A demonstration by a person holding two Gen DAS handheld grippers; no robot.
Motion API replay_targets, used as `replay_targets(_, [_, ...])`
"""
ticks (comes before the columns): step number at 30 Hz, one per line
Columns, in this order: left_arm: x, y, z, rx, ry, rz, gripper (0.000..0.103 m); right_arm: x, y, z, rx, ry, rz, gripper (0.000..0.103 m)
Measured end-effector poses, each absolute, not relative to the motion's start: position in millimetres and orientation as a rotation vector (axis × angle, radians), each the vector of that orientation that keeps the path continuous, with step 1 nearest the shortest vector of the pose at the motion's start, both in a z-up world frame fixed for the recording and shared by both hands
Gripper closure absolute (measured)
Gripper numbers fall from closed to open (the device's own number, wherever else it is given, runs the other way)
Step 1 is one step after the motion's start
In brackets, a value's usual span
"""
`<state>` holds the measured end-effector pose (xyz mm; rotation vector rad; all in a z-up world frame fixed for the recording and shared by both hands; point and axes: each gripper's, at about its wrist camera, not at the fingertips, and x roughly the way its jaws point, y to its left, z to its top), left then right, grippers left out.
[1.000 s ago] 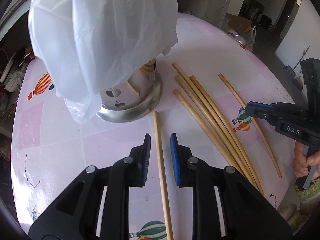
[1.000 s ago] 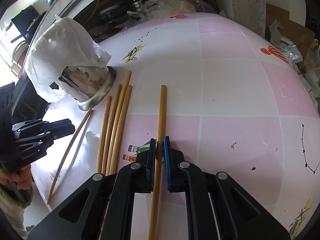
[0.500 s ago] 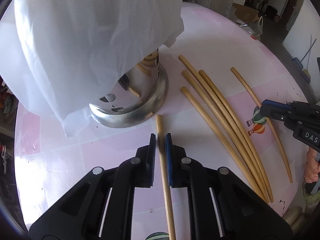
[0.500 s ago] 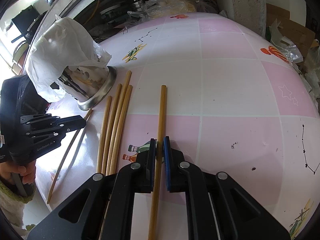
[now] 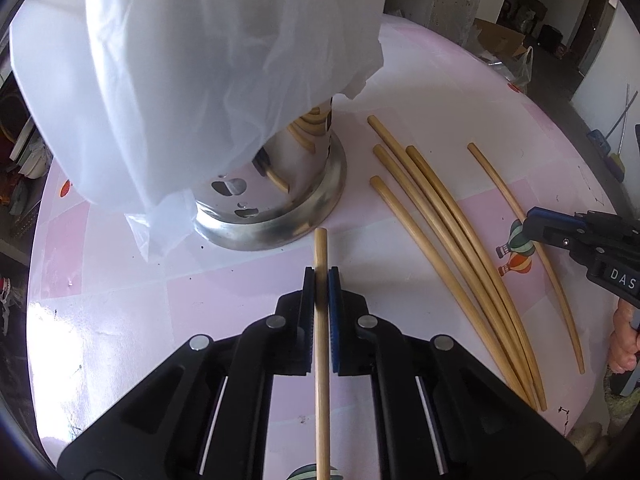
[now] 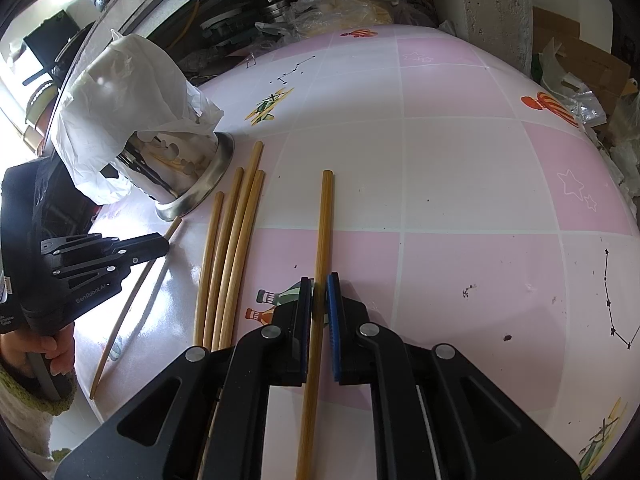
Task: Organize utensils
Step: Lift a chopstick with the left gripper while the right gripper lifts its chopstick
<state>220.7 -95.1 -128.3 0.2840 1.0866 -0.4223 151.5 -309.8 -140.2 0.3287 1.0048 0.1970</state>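
Pink-and-white tiled table point(image 6: 460, 184): bare expanse toward its right edge. Bag-draped perforated steel utensil holder point(image 5: 280, 200) near the left edge. Left tool point(image 5: 319, 276) clamped on one bamboo chopstick point(image 5: 321, 360); four loose chopsticks point(image 6: 228, 256) between; right tool point(image 6: 319, 284) clamped on another wooden chopstick point(image 6: 323, 224).

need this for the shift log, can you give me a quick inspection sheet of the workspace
surface: pink and white checked table with cartoon prints, a few dark specks
job's things: steel utensil holder under a white plastic bag; four loose chopsticks side by side
clutter: nothing else seen on the table
grippers: left gripper shut on one chopstick; right gripper shut on another chopstick
cables: nothing seen
surroundings: concrete pillar, cardboard box, bags and metal ware behind the table
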Motion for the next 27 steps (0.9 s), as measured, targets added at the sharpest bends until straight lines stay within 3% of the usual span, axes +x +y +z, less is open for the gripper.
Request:
replay_targets(21, [175,-50,-24,0.105,0.87,-0.514,0.097,159,-310,-138,0.327,1.048,0.217,0.093])
replay_targets(27, [159,-39,-6,0.091,0.824,-0.519,0.097,167,-302,-133,0.277,1.06,0.213,0.079])
